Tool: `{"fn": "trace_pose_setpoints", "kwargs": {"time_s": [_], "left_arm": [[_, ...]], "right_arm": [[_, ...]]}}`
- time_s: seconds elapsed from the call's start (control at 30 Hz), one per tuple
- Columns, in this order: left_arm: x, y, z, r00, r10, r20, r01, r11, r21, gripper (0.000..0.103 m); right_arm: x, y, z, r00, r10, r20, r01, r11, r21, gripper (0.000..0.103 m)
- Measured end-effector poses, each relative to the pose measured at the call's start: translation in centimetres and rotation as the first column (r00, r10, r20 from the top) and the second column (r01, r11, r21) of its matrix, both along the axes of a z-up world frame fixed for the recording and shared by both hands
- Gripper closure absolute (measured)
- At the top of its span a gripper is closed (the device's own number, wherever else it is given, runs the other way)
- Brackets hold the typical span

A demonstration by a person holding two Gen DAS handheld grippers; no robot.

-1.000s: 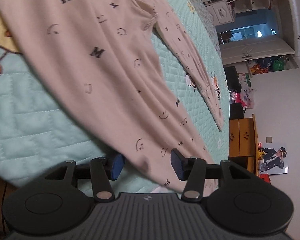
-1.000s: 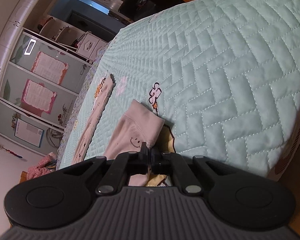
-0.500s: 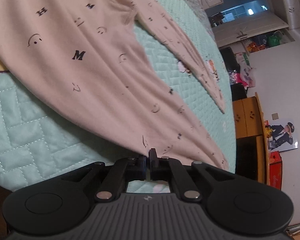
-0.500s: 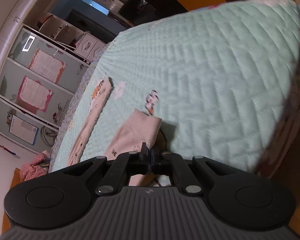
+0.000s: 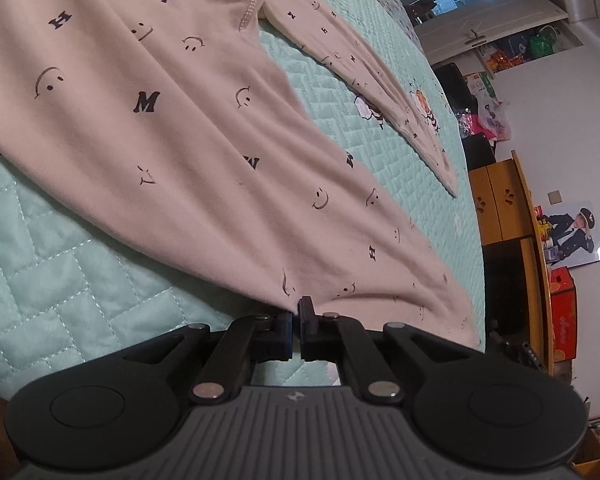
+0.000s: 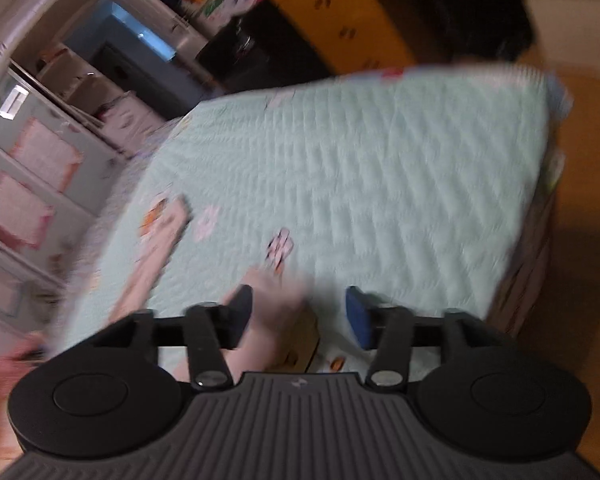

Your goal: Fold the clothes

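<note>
In the left wrist view, the pink garment (image 5: 188, 128), printed with smiley faces and letters, lies spread on the mint quilted bedspread (image 5: 60, 280), its body running from far left down to the near right, where the left gripper (image 5: 295, 320) has its jaws pinched together on the near edge of the cloth. One long sleeve (image 5: 380, 92) stretches away to the far right, flat on the quilt and apart from the body. The garment's long axis therefore runs diagonally away from this gripper, up and to the left, so any fold would carry the held edge along that line. In the right wrist view, heavily blurred, the right gripper (image 6: 300, 312) stands with its jaws wide apart and nothing clamped; a pale pink cuff (image 6: 272, 300) lies just in front of and between them, nearer the left finger (image 6: 240, 312), and whether it touches that finger I cannot tell. The other sleeve (image 6: 156, 248) lies further off to the left. The left gripper is the one holding cloth; the right is close to the cuff but free of it.
</note>
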State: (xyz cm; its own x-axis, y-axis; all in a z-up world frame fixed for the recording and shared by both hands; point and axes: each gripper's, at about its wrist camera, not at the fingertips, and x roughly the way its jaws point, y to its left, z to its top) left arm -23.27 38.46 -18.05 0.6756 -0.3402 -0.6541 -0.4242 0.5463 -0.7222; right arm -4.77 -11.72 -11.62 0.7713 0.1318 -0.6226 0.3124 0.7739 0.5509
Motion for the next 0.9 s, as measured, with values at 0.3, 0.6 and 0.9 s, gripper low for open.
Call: {"fn": "trace_pose_setpoints", "kwargs": {"time_s": [0.3, 0.6, 0.9], "left_arm": [[0.6, 0.3, -0.4, 1.000, -0.023, -0.002, 0.023, 1.000, -0.011, 0.101], [0.4, 0.4, -0.4, 1.000, -0.022, -0.009, 0.022, 1.000, -0.020, 0.101], [0.9, 0.2, 0.2, 0.996, -0.090, -0.008, 0.090, 0.996, 0.024, 0.100]], "right_arm": [[1.9, 3.6, 2.1, 0.929, 0.351, 0.121, -0.343, 0.936, -0.080, 0.040], [7.1, 20.6, 2.5, 0.283, 0.956, -0.077, -0.871, 0.223, -0.438, 0.045], [8.1, 21.2, -0.9, 0.337, 0.923, -0.187, -0.883, 0.241, -0.403, 0.103]]}}
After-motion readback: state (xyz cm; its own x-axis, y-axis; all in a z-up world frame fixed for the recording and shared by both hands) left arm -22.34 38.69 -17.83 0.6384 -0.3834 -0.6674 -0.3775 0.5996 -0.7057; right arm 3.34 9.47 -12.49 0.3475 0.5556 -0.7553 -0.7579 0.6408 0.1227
